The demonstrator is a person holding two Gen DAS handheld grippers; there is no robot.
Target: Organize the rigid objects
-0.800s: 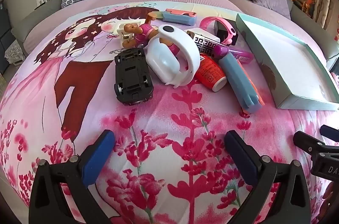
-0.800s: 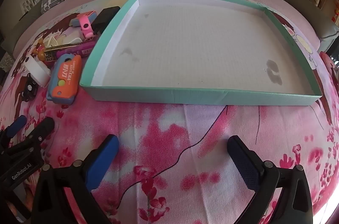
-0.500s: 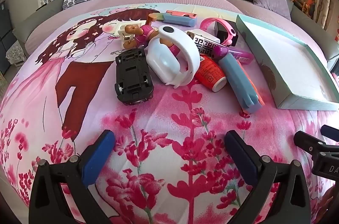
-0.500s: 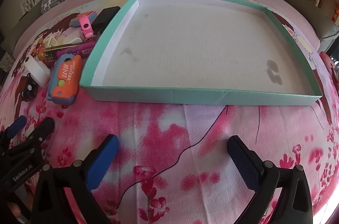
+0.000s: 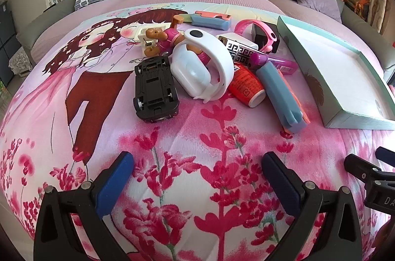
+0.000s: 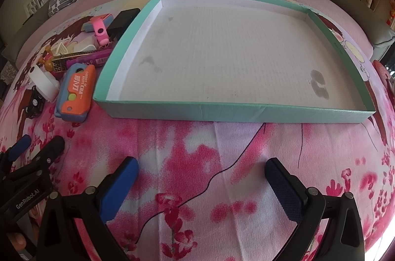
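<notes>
Left wrist view: left claw (image 5: 197,177) spread, empty, like the right claw (image 6: 201,183); grabbing the overlapping toy car (image 5: 155,89) might topple the white fan (image 5: 203,65).

Left hand-held gripper (image 5: 197,183) low over the near edge of the bed (image 5: 185,142), blue-padded jaws spread wide, nothing between them. Ahead, mid-bed, a heap of toys: black toy car (image 5: 155,89) upside down at the heap's left; white wrist-strap gadget (image 5: 202,68) just beside it, resting over a pink-clad doll (image 5: 163,38); red cylinder (image 5: 245,85) lying on its side; blue-and-orange toy (image 5: 281,93) angled toward the near edge; pink watch (image 5: 256,32) and patterned box (image 5: 238,48) farther back. Teal tray (image 5: 308,68) along the bed's right edge. Tips of the right hand-held gripper (image 5: 370,162) poking in at lower right.
</notes>
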